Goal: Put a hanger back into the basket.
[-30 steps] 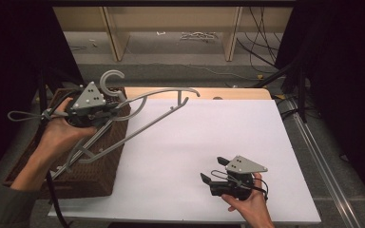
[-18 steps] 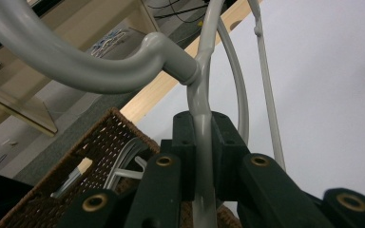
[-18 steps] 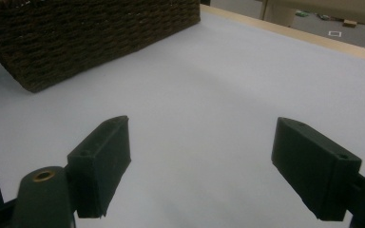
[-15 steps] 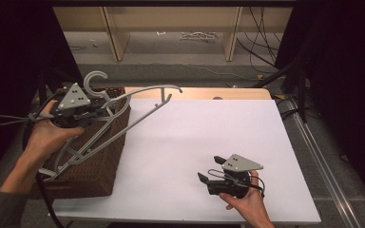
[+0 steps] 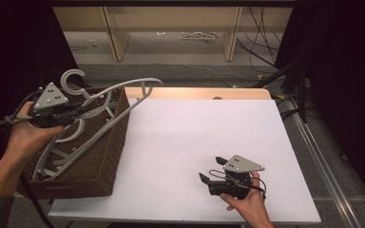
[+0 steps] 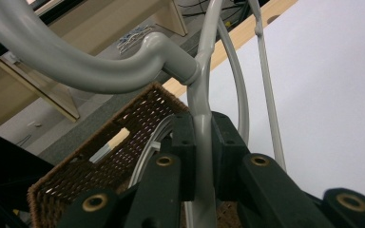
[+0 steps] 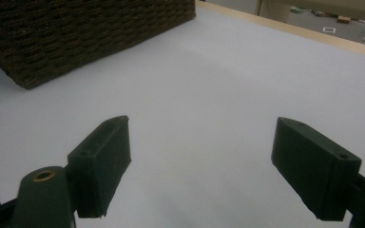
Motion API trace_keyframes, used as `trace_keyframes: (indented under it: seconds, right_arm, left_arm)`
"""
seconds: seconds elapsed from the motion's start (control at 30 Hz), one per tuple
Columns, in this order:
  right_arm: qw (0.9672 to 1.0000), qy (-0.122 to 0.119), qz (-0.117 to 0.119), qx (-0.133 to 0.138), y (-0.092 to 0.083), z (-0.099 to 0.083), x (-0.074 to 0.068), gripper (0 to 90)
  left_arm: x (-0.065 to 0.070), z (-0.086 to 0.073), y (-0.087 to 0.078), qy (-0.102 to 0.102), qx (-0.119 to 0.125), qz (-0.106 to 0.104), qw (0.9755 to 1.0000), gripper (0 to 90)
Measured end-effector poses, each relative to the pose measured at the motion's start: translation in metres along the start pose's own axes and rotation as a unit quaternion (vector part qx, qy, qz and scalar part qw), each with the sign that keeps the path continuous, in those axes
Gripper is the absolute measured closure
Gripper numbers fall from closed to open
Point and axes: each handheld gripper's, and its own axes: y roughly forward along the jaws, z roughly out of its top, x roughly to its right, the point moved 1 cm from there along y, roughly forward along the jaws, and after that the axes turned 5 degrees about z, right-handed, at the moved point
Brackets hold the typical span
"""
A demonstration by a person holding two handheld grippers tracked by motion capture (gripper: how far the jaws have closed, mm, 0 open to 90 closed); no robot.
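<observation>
Left claw (image 6: 202, 142) is pinched on a grey hanger (image 5: 123, 90) above the wicker basket (image 5: 104, 156); right claw (image 7: 199, 166) is held spread; no writing is legible.

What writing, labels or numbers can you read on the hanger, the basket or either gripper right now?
None: no readable text in any view.
Hanger: plain grey, no marking.
Basket: plain brown weave, no tag.
Left gripper and right gripper: black jaws, no lettering.
Small items on the far floor: too blurred to read.
</observation>
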Motion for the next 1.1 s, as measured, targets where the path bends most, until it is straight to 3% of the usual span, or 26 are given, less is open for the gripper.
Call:
trace_keyframes:
  seconds: [0.13, 0.17, 0.27, 0.4, 0.47, 0.57, 0.8, 1.1]
  right_arm:
    - [1.0000, 0.004, 0.000, -0.001, -0.001, 0.000, -0.001, 21.8]
    - [1.0000, 0.004, 0.000, -0.001, -0.001, -0.001, -0.001, 21.8]
    - [1.0000, 0.000, -0.004, 0.000, 0.000, -0.001, -0.001, 21.8]
    - [0.9999, -0.001, -0.005, -0.009, -0.002, -0.001, -0.001, 21.8]
    - [0.9999, -0.001, -0.005, -0.009, -0.002, -0.001, -0.001, 21.8]
    - [1.0000, 0.000, -0.002, -0.002, 0.000, -0.002, -0.001, 21.8]
    - [1.0000, 0.003, 0.002, -0.008, 0.001, -0.002, -0.002, 21.8]
    - [1.0000, 0.000, 0.000, -0.007, 0.001, -0.002, -0.001, 21.8]
  left_arm:
    - [-0.009, -0.008, 0.003, -0.005, -0.009, 0.005, 0.9999, 81.9]
    - [-0.009, -0.009, 0.004, -0.018, -0.010, 0.015, 0.9997, 81.9]
    - [-0.015, -0.014, 0.008, -0.026, -0.009, 0.021, 0.9994, 81.9]
    - [-0.026, -0.020, 0.009, -0.028, -0.010, 0.033, 0.9990, 81.9]
    - [-0.031, -0.027, 0.012, -0.048, -0.006, 0.040, 0.9980, 81.9]
    - [-0.036, -0.037, 0.016, -0.051, -0.013, 0.043, 0.9976, 81.9]
    - [-0.049, -0.065, 0.022, -0.092, -0.022, 0.061, 0.9937, 81.7]
    - [-0.056, -0.085, 0.019, -0.113, -0.031, 0.068, 0.9908, 81.7]
